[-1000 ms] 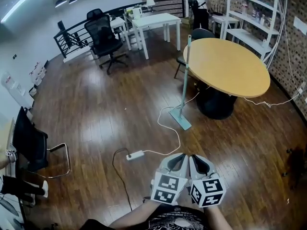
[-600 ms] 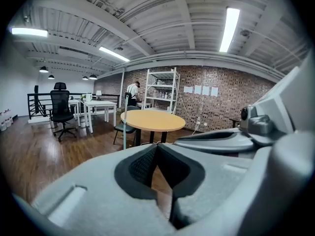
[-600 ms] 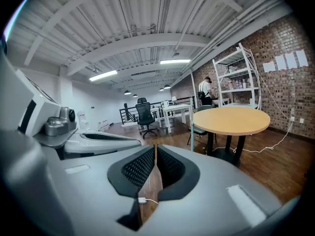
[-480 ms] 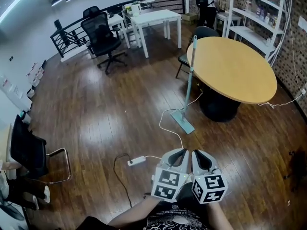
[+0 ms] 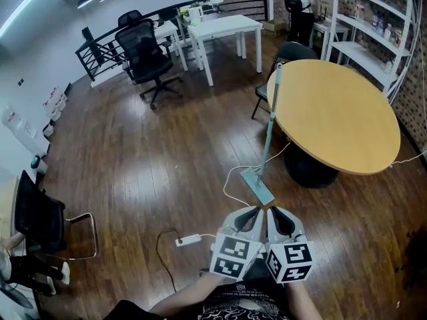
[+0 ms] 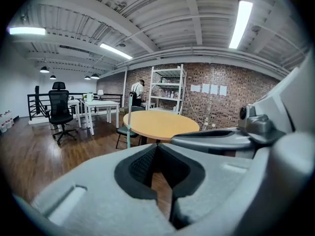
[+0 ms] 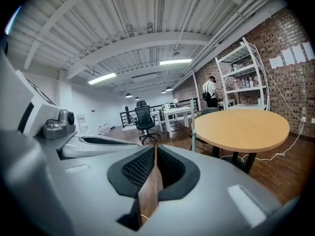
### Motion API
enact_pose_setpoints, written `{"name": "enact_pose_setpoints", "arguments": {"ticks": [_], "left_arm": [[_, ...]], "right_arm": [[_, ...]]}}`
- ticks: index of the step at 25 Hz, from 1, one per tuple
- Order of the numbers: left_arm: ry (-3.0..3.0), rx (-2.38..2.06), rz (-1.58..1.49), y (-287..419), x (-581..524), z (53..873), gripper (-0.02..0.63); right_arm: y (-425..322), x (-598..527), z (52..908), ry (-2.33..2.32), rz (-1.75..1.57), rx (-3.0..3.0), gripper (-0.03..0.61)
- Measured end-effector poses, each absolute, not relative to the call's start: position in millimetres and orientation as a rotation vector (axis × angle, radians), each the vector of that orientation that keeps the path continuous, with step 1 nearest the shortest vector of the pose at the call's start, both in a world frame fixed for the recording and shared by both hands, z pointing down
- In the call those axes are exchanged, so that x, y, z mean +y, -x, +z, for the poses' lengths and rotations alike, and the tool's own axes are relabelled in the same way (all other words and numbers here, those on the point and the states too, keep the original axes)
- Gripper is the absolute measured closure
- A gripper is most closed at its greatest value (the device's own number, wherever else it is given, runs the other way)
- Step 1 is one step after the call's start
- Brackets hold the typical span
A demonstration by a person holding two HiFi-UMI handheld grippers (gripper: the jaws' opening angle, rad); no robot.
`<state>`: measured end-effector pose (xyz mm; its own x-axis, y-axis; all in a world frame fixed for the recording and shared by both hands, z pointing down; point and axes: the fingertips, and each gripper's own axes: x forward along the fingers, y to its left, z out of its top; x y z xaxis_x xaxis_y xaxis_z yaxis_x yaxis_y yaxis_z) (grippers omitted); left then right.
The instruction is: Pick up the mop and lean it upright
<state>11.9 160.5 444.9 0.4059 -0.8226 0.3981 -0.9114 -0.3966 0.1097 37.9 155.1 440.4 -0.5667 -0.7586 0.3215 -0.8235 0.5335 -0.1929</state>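
Across the room spreads a dark, glossy floor of wooden planks (image 5: 147,172), streaked with reflections of the ceiling lights. On it at the right stands a large round table with a smooth light-wood top and a black pedestal base (image 5: 333,112). Behind it are a white open metal shelving unit (image 5: 373,32), a white rectangular table (image 5: 227,27) and a black mesh-backed office chair on castors (image 5: 148,59). The mop, with a thin pale-teal pole and a flat rectangular head (image 5: 269,122), stands nearly upright: its pole rests against the left edge of the round table and its head lies flat on the floor just beside the pedestal. A thin white cable (image 5: 230,185) curls from near the mop head to a white power strip (image 5: 189,239). Near the bottom edge, the grey moulded left gripper (image 5: 248,220) and right gripper (image 5: 280,219) are held side by side, short of the mop head. Each has its ribbed black pads brought together at the tips with nothing between them.
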Motion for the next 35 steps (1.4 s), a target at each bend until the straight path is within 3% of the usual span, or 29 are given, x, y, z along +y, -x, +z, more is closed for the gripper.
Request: {"name": "enact_pose_setpoints", "arguments": {"ticks": [9, 25, 35], "left_arm": [[-2.327, -1.584, 0.423, -27.2, 32.7, 435.5, 0.609], [-2.348, -1.573, 0.441, 6.3, -132.0, 461.9, 0.609], [-2.439, -1.443, 0.427, 47.2, -258.6, 463.0, 0.609]], "right_arm": [[-51.0, 26.6, 429.8, -1.273, 0.46, -2.618, 0.554], [-15.3, -141.1, 454.7, -1.288, 0.448, -2.56, 0.543], [16.0, -271.9, 473.9, -1.431, 0.477, -2.428, 0.465]]}}
